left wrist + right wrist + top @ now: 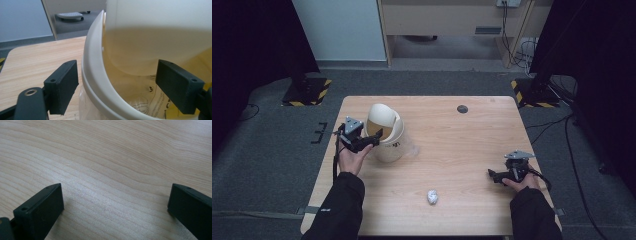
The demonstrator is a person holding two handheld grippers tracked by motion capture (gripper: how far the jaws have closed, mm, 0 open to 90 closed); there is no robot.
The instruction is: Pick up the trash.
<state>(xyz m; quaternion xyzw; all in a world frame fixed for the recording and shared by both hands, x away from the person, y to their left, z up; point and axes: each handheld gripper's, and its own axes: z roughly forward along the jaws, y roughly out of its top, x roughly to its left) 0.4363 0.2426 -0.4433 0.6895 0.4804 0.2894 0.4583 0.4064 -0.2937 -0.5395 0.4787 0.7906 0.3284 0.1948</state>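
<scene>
Fingers [62,85] straddle the upright bin's [388,140] rim, unpressed.

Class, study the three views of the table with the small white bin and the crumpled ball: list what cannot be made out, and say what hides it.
- Bin contents: high view, covered by its tilted swing lid.
- Print on the clear liner: left gripper view, too small and cut by the right jaw.
- Crumpled white ball: high view, too small to tell its material.
- Dark round spot on the table: high view, too small to identify.

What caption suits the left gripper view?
Open black tongs straddle the rim of a cream plastic swing-lid bin on the wooden table.
</scene>
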